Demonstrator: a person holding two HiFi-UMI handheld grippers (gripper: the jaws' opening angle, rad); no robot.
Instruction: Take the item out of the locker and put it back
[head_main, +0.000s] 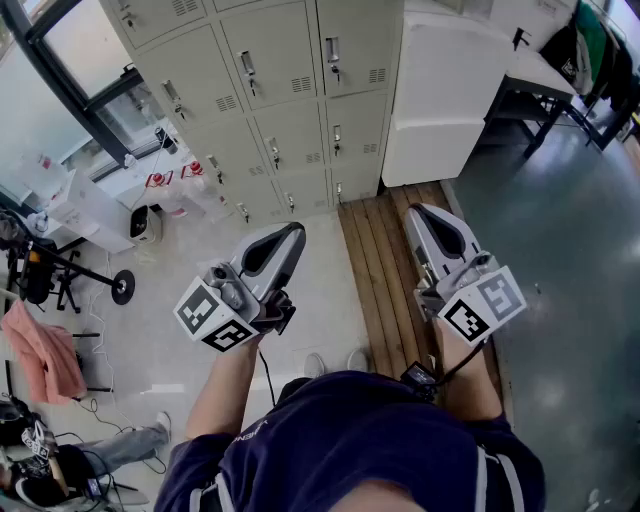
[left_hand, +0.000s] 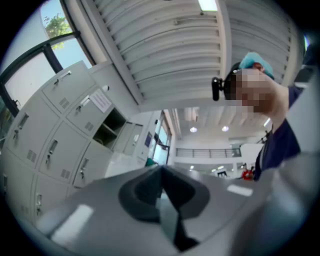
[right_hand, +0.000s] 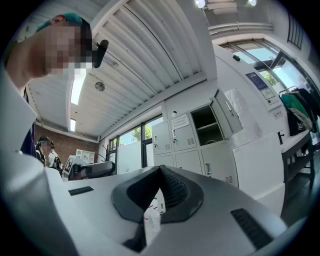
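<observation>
Standing back from the bank of pale grey metal lockers (head_main: 290, 100), you hold both tools out with their noses towards the doors. Your left gripper (head_main: 292, 232) is closed, dark pads meeting at the tip with nothing between them. Your right gripper (head_main: 420, 215) is pinched tight too, and empty.

Up in the right gripper view there's the one open locker compartment (right_hand: 210, 125), its grey door (right_hand: 227, 112) swung out to the right, a shelf across the middle. The item cannot be made out in that dark interior. Every door in the head view is shut.

Now the room around you. The strip of brown wooden planks (head_main: 375, 260) runs from the locker base back to your white shoes (head_main: 335, 362), with your right gripper over it. The tall white cabinet (head_main: 445, 90) butts against the lockers' right edge. Beyond it there's open grey-green floor (head_main: 560, 230) up to the dark-legged table (head_main: 540, 75). On your left it's tighter, with white boxes (head_main: 90, 210), a black stand with a round foot (head_main: 80, 275) and a pink cloth (head_main: 45, 350) crowding the pale floor (head_main: 190, 290).
</observation>
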